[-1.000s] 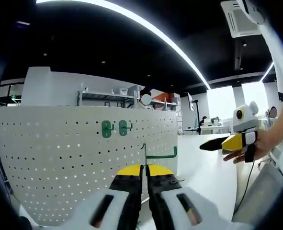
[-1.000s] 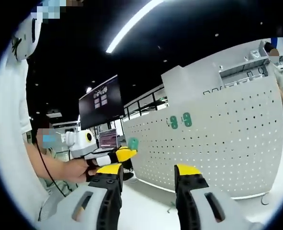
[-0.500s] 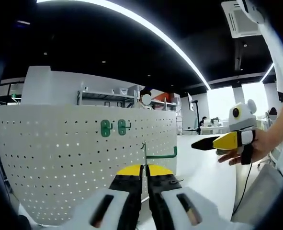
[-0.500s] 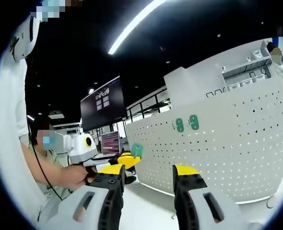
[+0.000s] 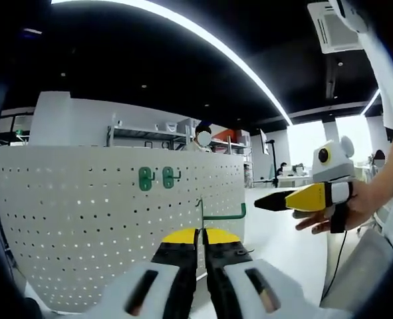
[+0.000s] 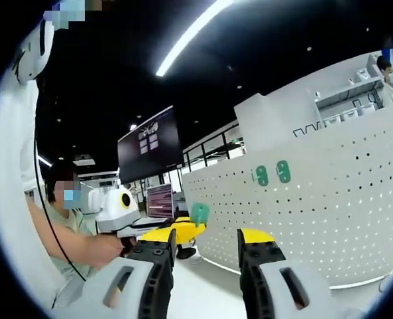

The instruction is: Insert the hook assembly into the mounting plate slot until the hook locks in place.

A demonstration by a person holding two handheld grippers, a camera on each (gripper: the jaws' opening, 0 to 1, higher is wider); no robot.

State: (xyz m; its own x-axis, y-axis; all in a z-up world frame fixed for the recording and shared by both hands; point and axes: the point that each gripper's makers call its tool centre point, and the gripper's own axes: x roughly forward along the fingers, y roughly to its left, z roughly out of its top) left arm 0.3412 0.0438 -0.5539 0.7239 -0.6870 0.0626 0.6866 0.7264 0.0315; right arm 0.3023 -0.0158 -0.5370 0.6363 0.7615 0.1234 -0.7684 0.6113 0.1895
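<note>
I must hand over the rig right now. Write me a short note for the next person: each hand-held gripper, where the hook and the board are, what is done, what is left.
Left hand-held gripper: shut on the green hook, held up in front of the pegboard.
Right hand-held gripper: open, holding nothing, raised beside the left one and pointed at the board.
Pegboard: white, standing upright on the table. Two green hooks already hang side by side near its top.
Done: hook picked up and brought to the board.
Left: push the hook into a slot until it locks. It appears not yet inserted.
</note>
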